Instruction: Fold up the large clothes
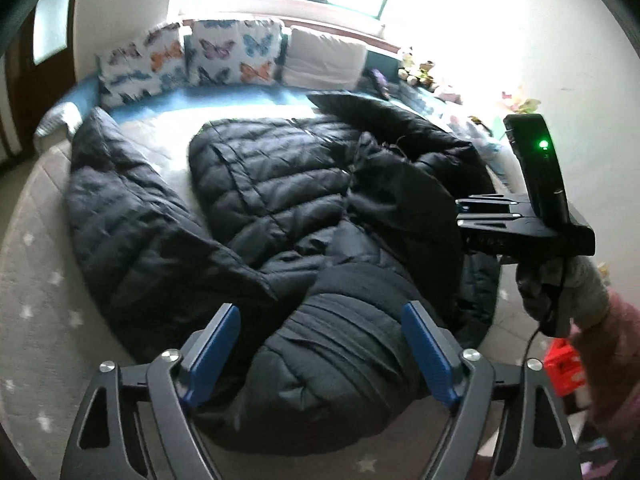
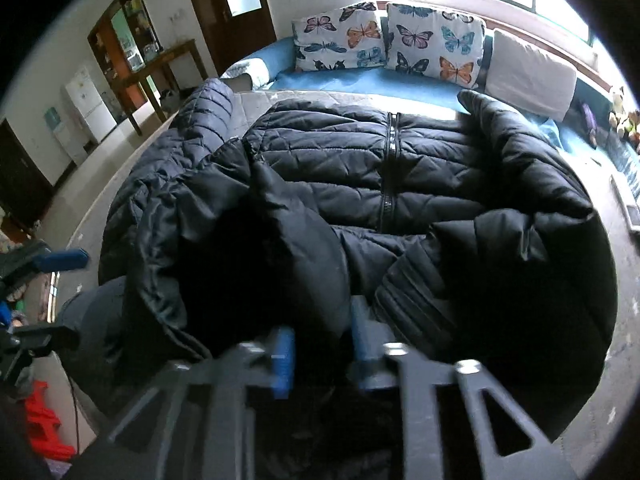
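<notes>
Black quilted jacket (image 2: 340,160), 2 butterfly-print cushions (image 2: 436,46), blue gripper pads (image 1: 214,354)

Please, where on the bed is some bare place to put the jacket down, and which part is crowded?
Bare patches: the pale sheet strip between the spread sleeve and the jacket body, and the blue band before the butterfly pillows. The middle is crowded with jacket; the right hand-held gripper grips its fabric.

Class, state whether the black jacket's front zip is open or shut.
Shut: the zip runs closed down the black jacket, both front panels meeting along it.
</notes>
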Motion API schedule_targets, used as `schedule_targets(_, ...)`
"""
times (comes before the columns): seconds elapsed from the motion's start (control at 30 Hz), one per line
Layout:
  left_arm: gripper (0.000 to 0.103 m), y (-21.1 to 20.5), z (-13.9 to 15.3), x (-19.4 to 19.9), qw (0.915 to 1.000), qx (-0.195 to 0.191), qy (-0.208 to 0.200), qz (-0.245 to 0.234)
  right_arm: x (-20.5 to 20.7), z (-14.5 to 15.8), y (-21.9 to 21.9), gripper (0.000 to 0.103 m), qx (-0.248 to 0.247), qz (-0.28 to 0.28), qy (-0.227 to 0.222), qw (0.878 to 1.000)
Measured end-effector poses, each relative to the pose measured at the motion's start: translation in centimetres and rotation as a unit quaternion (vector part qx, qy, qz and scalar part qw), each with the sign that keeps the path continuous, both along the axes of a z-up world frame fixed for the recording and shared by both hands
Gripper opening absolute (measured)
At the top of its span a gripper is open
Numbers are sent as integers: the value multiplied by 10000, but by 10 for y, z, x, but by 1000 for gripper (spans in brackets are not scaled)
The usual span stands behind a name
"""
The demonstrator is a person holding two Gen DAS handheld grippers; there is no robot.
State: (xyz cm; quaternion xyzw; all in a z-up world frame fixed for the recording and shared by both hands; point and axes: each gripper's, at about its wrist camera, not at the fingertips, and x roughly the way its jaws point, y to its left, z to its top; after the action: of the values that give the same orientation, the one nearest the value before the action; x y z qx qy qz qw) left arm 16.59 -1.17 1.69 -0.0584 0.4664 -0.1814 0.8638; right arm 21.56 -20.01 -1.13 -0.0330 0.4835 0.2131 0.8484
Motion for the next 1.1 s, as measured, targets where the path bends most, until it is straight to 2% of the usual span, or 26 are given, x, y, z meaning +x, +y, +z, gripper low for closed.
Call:
schedule_targets(0.2,86,-4,-6,-24,9986,-294,96,-435,-45,41,-15,12,-23,104,-555,9984)
schedule_targets(0.27,86,-8,-6,-38,9983,-163,42,-556,-64,55,-21,6,-43,140,-773,9969)
schedule_targets(0.37,86,-15,-6,-59,9974,22,-50,-715,-104,82,-30,6,38,201,-1153,9931)
schedule_targets(0.43,86,-16,-4,-70,9969,131,-115,-764,-128,97,-32,6,-75,199,-1442,9893)
schedule_targets(0.5,86,-12,2,-72,9973,92,-167,-704,-134,99,-32,6,-79,249,-1393,9899)
schedule_targets(0.53,86,-10,9,-72,9976,6,-222,-652,-133,96,-30,7,-140,249,-1407,9896)
schedule_targets(0.6,87,-5,20,-72,9981,-94,-314,-522,-122,85,-24,21,-252,244,-1264,9914)
schedule_targets(0.63,87,-4,25,-69,9985,-153,-311,-433,-113,77,-22,39,-221,200,-1163,9928)
schedule_targets(0.67,87,-3,27,-66,9987,-214,-271,-387,-107,70,-20,50,-173,189,-1089,9937)
schedule_targets(0.7,87,-4,28,-62,9988,-267,-204,-366,-98,62,-17,51,-134,210,-1009,9946)
schedule_targets(0.83,88,-12,31,-40,9996,-135,-146,-209,-73,45,-10,51,-100,98,-914,9957)
schedule_targets(1.0,88,2,28,10,9991,-352,-117,226,-25,18,-6,51,149,-97,-532,9984)
schedule_targets(1.03,88,8,24,23,9984,-432,-31,357,-19,11,-8,46,173,-149,-425,9988)
schedule_targets(1.07,88,14,19,38,9976,-529,103,428,-10,1,-10,28,242,-189,-234,9993)
schedule_targets(1.1,88,16,15,47,9972,-549,181,468,-3,-7,-13,20,379,-215,-23,9990)
